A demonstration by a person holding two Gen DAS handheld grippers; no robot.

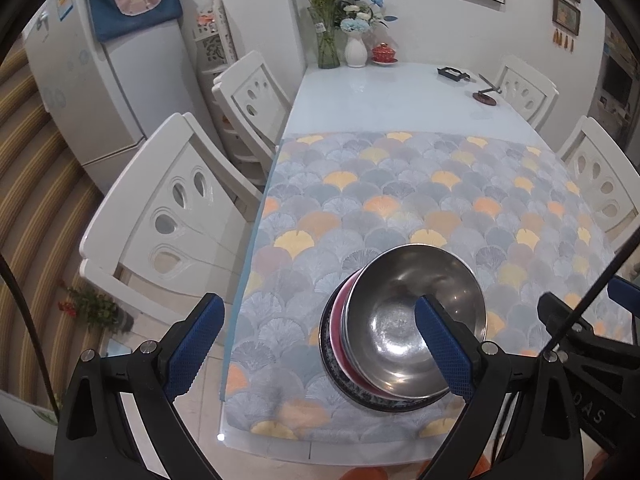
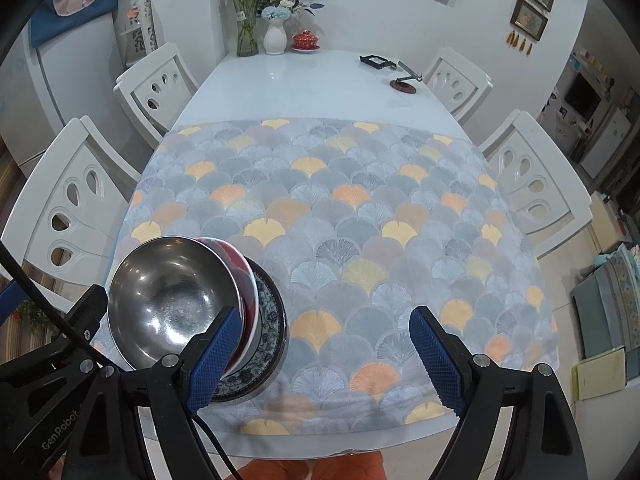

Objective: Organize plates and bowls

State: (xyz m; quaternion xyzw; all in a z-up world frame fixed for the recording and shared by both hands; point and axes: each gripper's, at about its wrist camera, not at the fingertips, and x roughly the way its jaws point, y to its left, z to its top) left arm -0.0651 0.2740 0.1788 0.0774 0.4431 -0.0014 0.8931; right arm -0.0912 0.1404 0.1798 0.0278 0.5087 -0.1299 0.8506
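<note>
Stack: steel bowl (image 1: 416, 320) in red bowl (image 1: 340, 320) on plate (image 1: 360, 396), near tabletop's (image 1: 380, 92) front edge.
Left gripper (image 1: 316, 350): wide open, empty.
Right gripper (image 2: 326, 354): wide open, empty.

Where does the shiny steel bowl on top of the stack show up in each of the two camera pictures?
Left wrist view: the shiny steel bowl sits lower right of centre, partly behind the gripper's right blue finger.
Right wrist view: the bowl sits lower left, beside the left blue finger.
Shared landmark: the white flower vase at the table's far end.

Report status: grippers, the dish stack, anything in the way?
Left gripper open, empty. Right gripper open, empty. Steel bowl tops red bowl and patterned plate, stacked on placemat. Nothing blocking.
</note>
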